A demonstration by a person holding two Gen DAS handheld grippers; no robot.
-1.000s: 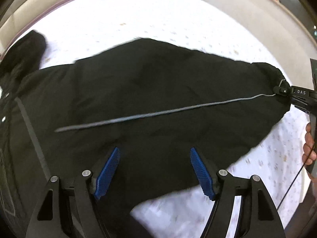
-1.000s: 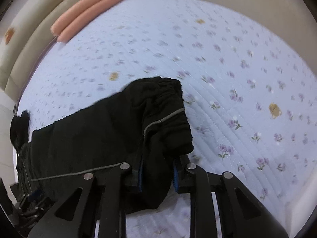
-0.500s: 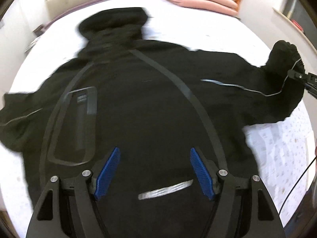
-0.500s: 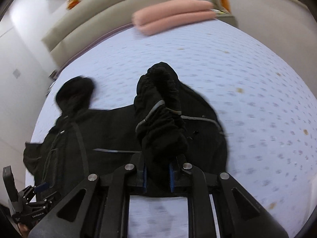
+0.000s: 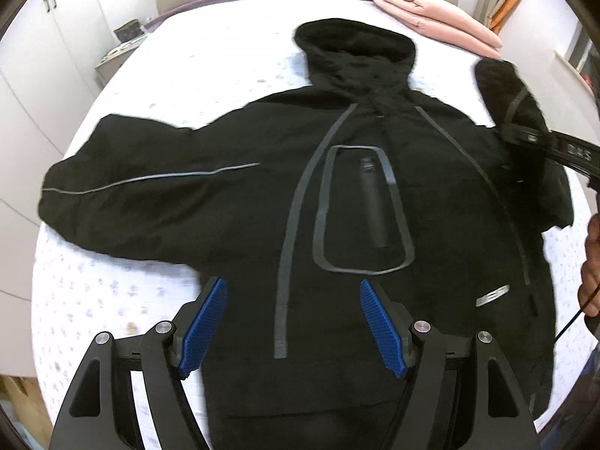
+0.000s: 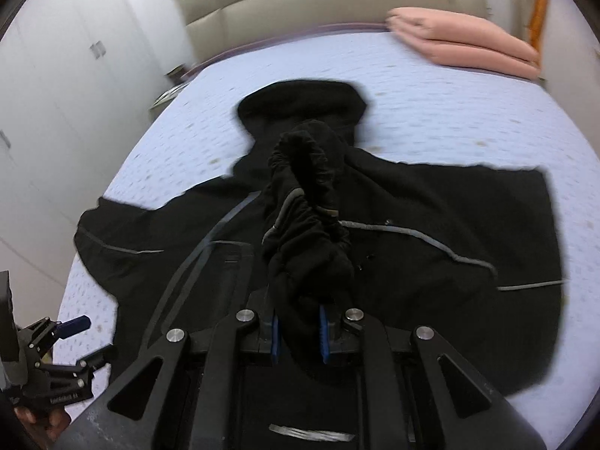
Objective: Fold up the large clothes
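You carried the cuff [image 6: 305, 202], pinched in your right gripper [image 6: 300, 332], toward 12 o'clock over the jacket [image 5: 337, 206] on the bed [image 5: 187, 60]; your left gripper [image 5: 294, 328] hung spread above its hem: sleeve fold underway.

A floral bedspread [image 5: 210, 63] carries 2 folded pink blankets [image 6: 465, 39] near a beige headboard [image 6: 322, 3], beside white wardrobes [image 6: 63, 60].

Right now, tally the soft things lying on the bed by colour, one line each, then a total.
Black: 1, the hooded jacket, its sleeve cuff clamped in the right gripper.
Pink: 2, the folded blankets stacked by the headboard.
Total: 3.
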